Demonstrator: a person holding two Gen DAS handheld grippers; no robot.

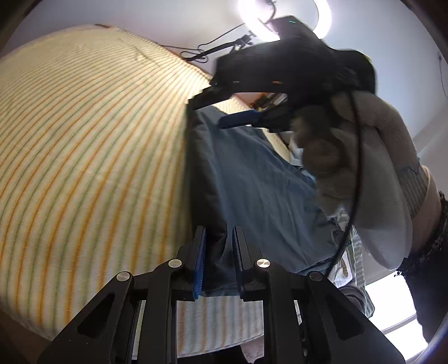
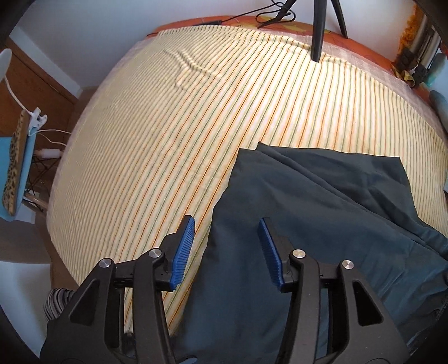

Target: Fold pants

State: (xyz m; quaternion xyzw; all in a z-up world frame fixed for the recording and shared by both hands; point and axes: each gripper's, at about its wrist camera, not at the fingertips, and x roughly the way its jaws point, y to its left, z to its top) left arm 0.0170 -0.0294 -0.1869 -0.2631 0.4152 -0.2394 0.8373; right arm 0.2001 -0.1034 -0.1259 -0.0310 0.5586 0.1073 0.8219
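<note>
Dark teal pants (image 2: pixel 322 196) lie on a striped bed sheet (image 2: pixel 196 112). In the left wrist view the pants (image 1: pixel 252 182) hang lifted, and my left gripper (image 1: pixel 219 232) is shut on their folded edge. My right gripper (image 2: pixel 226 224) is open, its blue pads (image 2: pixel 183 249) spread over the left edge of the pants without holding them. The right gripper also shows in the left wrist view (image 1: pixel 240 117), above the far end of the cloth, held by a hand in a beige glove (image 1: pixel 378 156).
A black tripod leg (image 2: pixel 317 28) stands on the far side of the bed, with cables beside it. A chair with a leopard-print cushion (image 2: pixel 14 168) stands left of the bed. A ring light (image 1: pixel 280 19) hangs overhead.
</note>
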